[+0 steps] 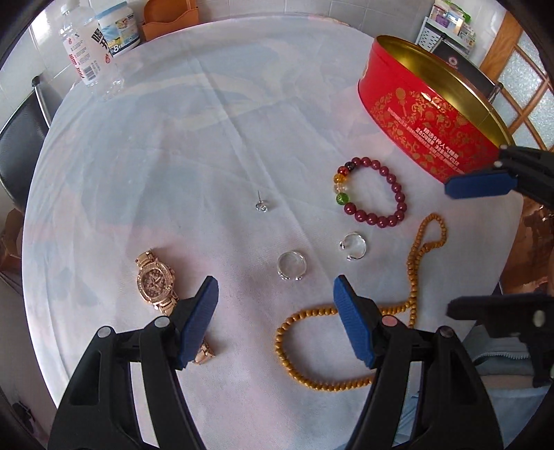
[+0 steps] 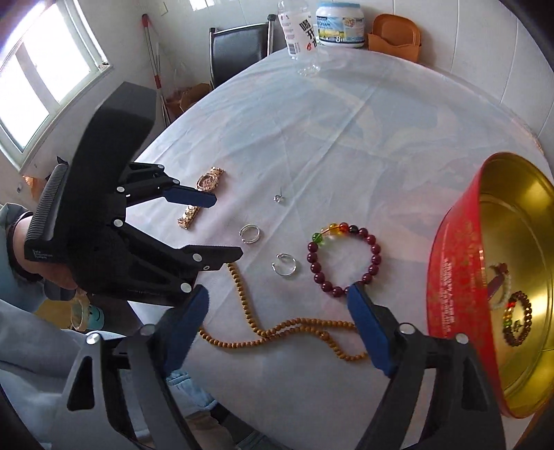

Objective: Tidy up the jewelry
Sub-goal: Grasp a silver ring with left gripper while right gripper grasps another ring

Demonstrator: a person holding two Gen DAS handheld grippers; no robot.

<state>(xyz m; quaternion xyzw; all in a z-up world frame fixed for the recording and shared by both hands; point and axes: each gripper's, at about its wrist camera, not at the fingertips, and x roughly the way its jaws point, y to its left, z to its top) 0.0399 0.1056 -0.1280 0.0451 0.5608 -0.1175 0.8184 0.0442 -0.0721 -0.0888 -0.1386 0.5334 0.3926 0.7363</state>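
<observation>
Loose jewelry lies on the white tablecloth: a gold watch [image 1: 154, 282] [image 2: 207, 181], a stud earring [image 1: 262, 206] [image 2: 278, 197], two silver rings [image 1: 279, 263] [image 1: 342, 245] [image 2: 242, 232] [image 2: 275, 266], a dark red bead bracelet [image 1: 398, 188] [image 2: 375, 249] and a long wooden bead necklace [image 1: 412, 270] [image 2: 242, 287]. My left gripper [image 1: 275, 287] [image 2: 226, 226] hangs open over the nearer ring, beside the watch. My right gripper [image 2: 277, 294] [image 1: 449, 247] is open above the necklace, its right fingertip close to the red bracelet. The red tin [image 1: 415, 121] [image 2: 450, 277] holds a dark bead bracelet [image 2: 519, 322].
At the table's far edge stand a water bottle [image 1: 86, 52] [image 2: 299, 31], a white tub [image 1: 117, 27] [image 2: 341, 24] and an orange holder [image 1: 169, 17] [image 2: 394, 36]. A black chair [image 1: 20, 138] [image 2: 239, 48] sits beyond the rim. A person's sleeve [image 2: 20, 363] is at the near left.
</observation>
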